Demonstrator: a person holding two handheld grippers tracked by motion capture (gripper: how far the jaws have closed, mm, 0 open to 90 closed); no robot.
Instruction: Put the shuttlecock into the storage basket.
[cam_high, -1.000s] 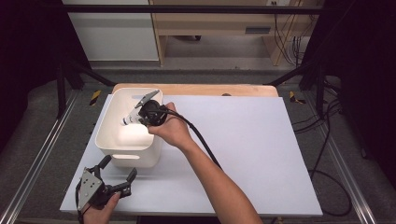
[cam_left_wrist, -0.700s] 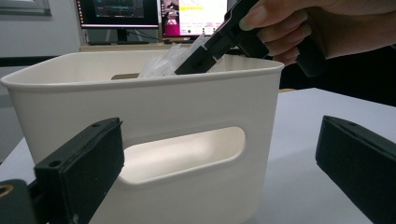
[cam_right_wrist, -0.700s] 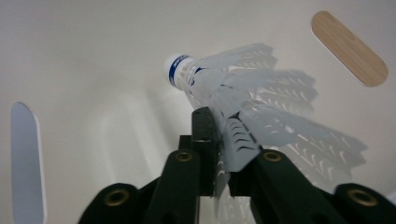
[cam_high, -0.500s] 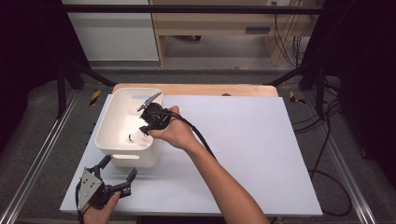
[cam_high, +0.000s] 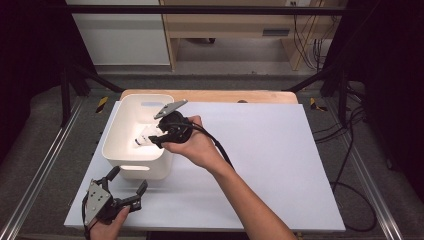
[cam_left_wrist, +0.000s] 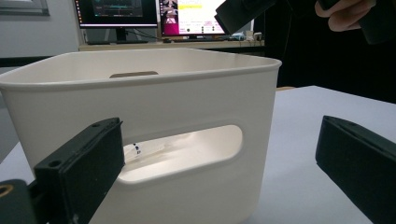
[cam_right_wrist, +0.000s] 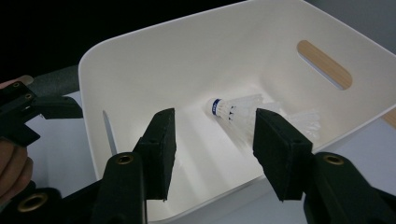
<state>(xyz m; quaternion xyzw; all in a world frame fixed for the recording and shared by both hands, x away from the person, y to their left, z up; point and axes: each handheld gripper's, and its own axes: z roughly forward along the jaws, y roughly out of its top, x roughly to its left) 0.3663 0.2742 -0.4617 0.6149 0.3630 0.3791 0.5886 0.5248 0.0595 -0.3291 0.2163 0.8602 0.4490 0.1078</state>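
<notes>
High view: right hand-held gripper (cam_high: 156, 134), jaws just opening, empty, above bin (cam_high: 120, 127) rim.

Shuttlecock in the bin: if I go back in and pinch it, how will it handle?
The shuttlecock looks very light; a nudge would probably skid it across the smooth floor of the white bin. Lying on its side, it may roll in an arc around its cork. Its thin white feathers seem fragile, so pinch gently near the blue-banded cork.

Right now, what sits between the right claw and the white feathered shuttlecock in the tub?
Nothing. In the right gripper view the right claw, jaws just opened, hangs above the shuttlecock lying in the white plastic tub.
</notes>
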